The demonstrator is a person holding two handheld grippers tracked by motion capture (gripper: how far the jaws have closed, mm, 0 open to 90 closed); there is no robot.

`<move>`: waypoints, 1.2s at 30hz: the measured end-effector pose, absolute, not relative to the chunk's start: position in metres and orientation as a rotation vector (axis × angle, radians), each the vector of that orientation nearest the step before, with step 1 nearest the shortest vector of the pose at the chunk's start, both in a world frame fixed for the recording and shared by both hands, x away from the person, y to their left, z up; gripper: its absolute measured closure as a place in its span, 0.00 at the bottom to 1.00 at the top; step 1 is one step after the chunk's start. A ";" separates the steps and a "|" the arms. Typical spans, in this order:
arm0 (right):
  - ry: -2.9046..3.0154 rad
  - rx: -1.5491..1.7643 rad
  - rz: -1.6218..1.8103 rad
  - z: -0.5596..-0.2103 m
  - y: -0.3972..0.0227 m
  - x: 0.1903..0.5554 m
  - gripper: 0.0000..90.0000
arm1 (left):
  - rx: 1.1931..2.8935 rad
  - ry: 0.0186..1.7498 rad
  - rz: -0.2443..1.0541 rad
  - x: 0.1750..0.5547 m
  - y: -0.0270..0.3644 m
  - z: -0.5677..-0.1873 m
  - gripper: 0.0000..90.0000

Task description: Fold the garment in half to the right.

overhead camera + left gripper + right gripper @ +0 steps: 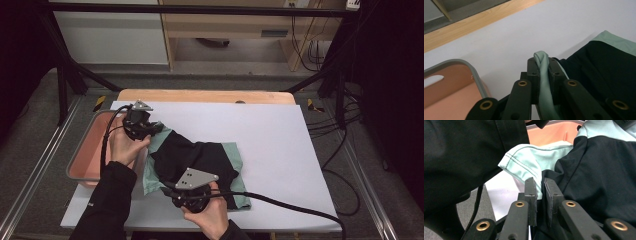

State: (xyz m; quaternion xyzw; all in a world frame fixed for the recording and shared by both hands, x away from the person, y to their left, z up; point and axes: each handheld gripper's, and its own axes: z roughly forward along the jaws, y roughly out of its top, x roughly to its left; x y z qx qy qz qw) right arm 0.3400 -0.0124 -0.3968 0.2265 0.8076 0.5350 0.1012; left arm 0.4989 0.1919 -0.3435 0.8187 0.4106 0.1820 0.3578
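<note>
While both tools pinch garment (200, 160) | left (136, 120) far, right (192, 192) near

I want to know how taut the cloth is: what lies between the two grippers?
In the high view, the black and mint-green garment spans from left gripper to right gripper.

A black and mint-green garment (200, 162) lies crumpled on the white-covered bench (280, 145), beside a pink tray (90, 155); two of its green edges are pinched up.
</note>
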 end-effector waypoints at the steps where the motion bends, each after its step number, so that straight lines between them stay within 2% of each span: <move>1: 2.383 0.674 1.581 -0.397 -0.014 0.340 0.91 | 2.111 1.064 0.469 0.499 0.191 -0.343 0.91; 36: 2.274 0.810 1.579 -0.404 -0.085 0.333 0.91 | 2.075 0.993 0.522 0.499 0.122 -0.354 0.90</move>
